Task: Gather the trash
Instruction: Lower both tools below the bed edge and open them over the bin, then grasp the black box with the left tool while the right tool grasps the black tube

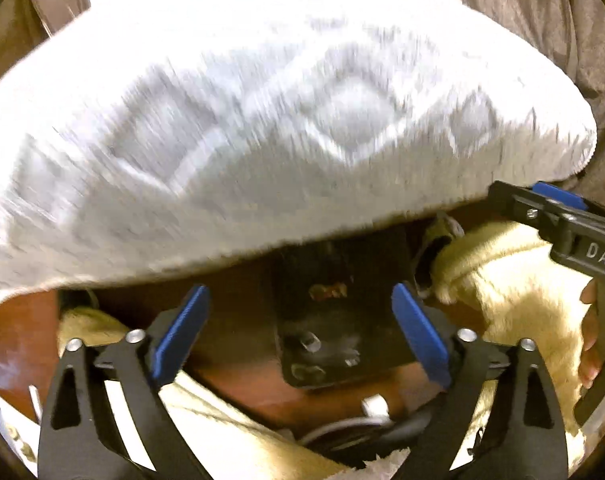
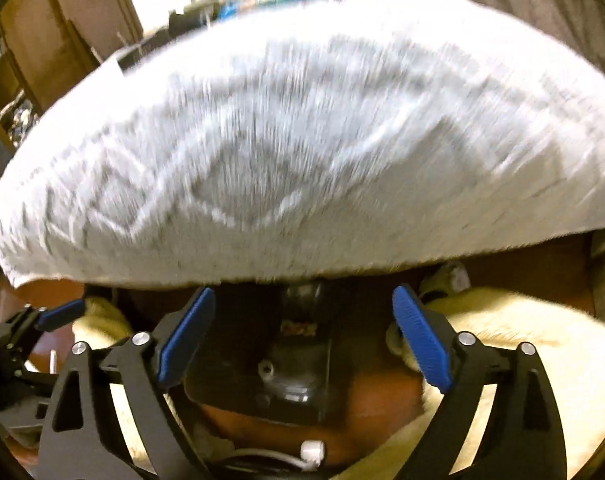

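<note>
Left wrist: "DAS" on right gripper [image 1: 558, 200]

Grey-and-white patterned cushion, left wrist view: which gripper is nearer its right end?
Right. The right gripper sits just below the right end of the grey-and-white patterned cushion, fingers open. The left gripper sits below its middle, further from that end, also open.

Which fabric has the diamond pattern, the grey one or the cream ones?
The grey blanket, spread wide above both open grippers. The cream fleece lower down looks plain and fluffy, no pattern.
</note>
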### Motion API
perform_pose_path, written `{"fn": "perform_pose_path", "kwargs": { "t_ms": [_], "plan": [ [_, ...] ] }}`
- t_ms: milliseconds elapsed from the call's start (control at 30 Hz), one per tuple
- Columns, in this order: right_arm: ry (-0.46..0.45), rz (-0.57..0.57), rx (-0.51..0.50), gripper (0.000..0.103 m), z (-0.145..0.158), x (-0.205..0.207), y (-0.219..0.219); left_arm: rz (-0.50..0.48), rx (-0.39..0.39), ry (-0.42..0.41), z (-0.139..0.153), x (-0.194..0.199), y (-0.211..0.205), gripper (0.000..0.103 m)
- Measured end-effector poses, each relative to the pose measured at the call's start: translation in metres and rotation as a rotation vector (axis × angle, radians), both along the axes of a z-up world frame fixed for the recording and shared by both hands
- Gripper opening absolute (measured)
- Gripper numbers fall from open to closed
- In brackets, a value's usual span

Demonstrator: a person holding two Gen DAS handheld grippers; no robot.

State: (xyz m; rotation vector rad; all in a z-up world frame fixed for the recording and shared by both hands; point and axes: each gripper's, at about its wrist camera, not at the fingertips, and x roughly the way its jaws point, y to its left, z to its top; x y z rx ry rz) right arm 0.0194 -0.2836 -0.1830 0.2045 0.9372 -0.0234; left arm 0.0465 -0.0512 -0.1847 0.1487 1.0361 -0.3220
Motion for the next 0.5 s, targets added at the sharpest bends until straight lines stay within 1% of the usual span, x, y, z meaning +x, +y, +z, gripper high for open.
{"fn": "perform_pose_path", "kwargs": {
  "t_ms": [33,100,133,200,300,433,500],
  "plan": [
    [-0.021,-0.004,-0.007,0.097,0.009,0.0,-0.002,0.004,0.0,-0.02,0.008,0.0,0.002,0.093],
    [-0.076,-0.019,-0.026,0.099,0.031,0.0,-0.008,0.008,-0.027,-0.061,0.029,0.002,0.007,0.093],
    [-0.093,-0.024,-0.032,0.099,0.038,0.001,-0.011,0.01,-0.04,-0.074,0.034,0.001,0.01,0.093],
    [-0.136,-0.039,-0.043,0.099,0.056,0.003,-0.02,0.021,-0.063,-0.118,0.054,0.004,0.012,0.094],
    [-0.188,-0.07,-0.058,0.099,0.077,0.016,-0.036,0.028,-0.074,-0.167,0.072,0.017,0.013,0.094],
    [-0.228,-0.094,-0.076,0.099,0.092,0.037,-0.045,0.04,-0.075,-0.22,0.098,0.041,0.004,0.094],
    [-0.225,-0.097,-0.086,0.099,0.094,0.051,-0.047,0.033,-0.065,-0.235,0.097,0.051,-0.004,0.095]
  ]
}}
